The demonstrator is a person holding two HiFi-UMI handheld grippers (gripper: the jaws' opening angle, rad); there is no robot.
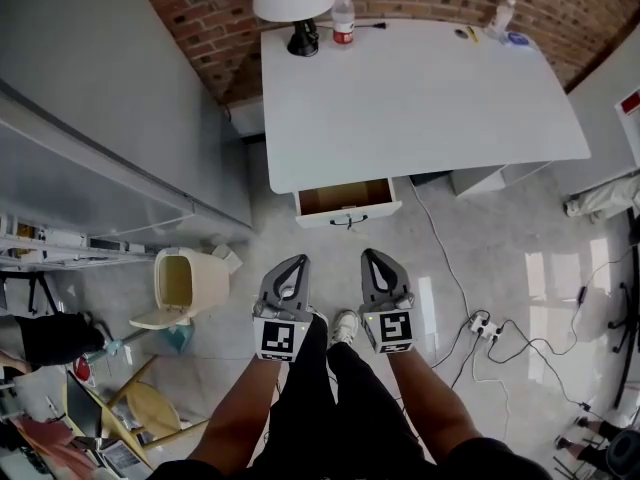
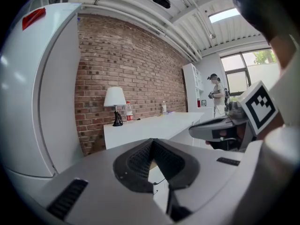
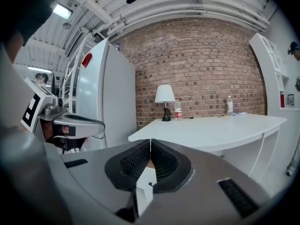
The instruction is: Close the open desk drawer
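By the red brick wall (image 1: 200, 8), the wood-lined white drawer (image 1: 345, 197) of the white desk (image 1: 420, 98) stood open. It looked light, so I'd push its flat front. My left gripper (image 1: 292, 264) and right gripper (image 1: 373, 257) sat closed, empty.

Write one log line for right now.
drawer: open | left gripper: shut, empty | right gripper: shut, empty | contact: none

Head view looks steeply down; both gripper views face the same desk (image 1: 420, 98) from nearby.
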